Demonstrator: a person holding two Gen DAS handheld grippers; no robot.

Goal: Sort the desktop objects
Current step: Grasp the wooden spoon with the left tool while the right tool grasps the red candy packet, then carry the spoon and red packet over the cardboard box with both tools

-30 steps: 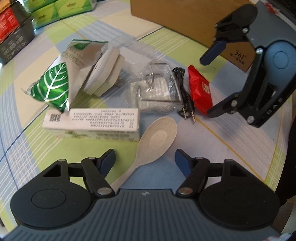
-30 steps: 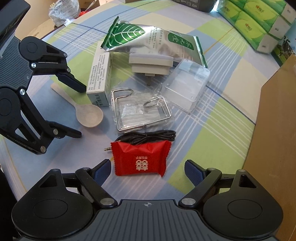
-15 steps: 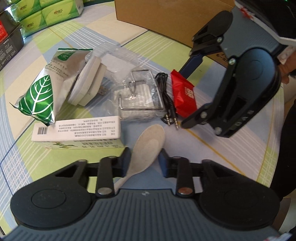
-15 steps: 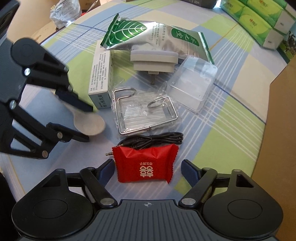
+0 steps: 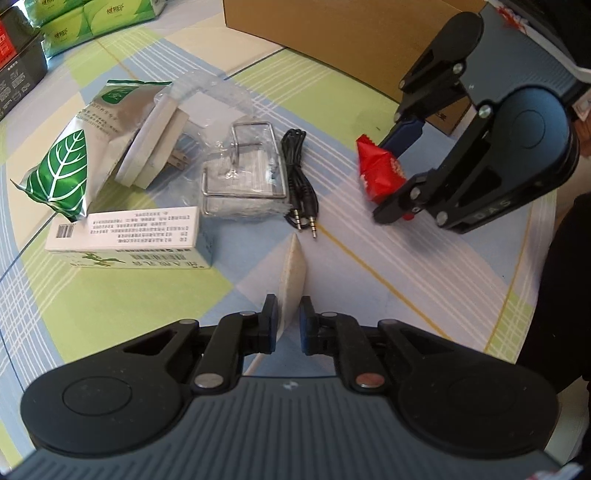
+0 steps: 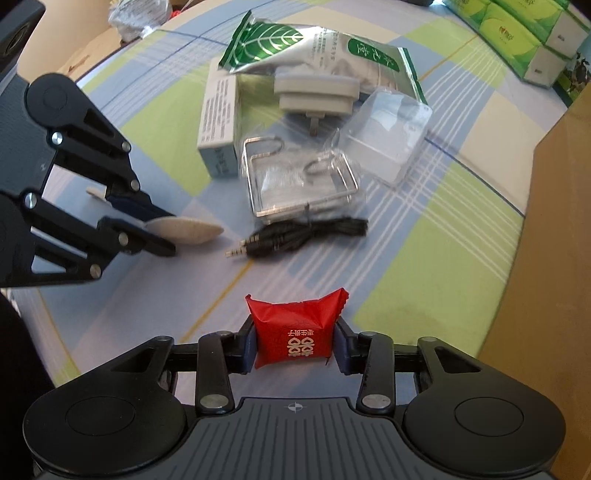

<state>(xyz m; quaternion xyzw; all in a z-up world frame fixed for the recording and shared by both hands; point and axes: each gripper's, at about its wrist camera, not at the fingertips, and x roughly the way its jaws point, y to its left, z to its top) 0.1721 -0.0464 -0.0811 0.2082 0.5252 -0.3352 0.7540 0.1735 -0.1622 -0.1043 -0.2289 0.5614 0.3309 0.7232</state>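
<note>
My left gripper (image 5: 287, 321) is shut on the beige spoon (image 5: 291, 275), which stands on edge and is lifted off the checked tablecloth. From the right wrist view the same spoon (image 6: 192, 230) sticks out flat between the left gripper's fingers (image 6: 147, 221). My right gripper (image 6: 295, 345) is shut on the red candy packet (image 6: 297, 338), held above the cloth; that packet (image 5: 380, 173) shows in the left wrist view inside the right gripper (image 5: 397, 173). A black audio cable (image 6: 303, 236) lies just beyond.
A wire rack in plastic wrap (image 5: 243, 177), a white plug adapter (image 5: 155, 147), a green-leaf foil pouch (image 5: 70, 166), a white carton (image 5: 129, 240) and a clear plastic lid (image 6: 384, 140) lie grouped on the cloth. A cardboard box (image 5: 332, 33) stands behind; tissue packs (image 6: 517, 33) at the edge.
Both grippers have closed: the left on the spoon, turning it on edge and lifting it, the right on the red packet, raising it away from the cable.
</note>
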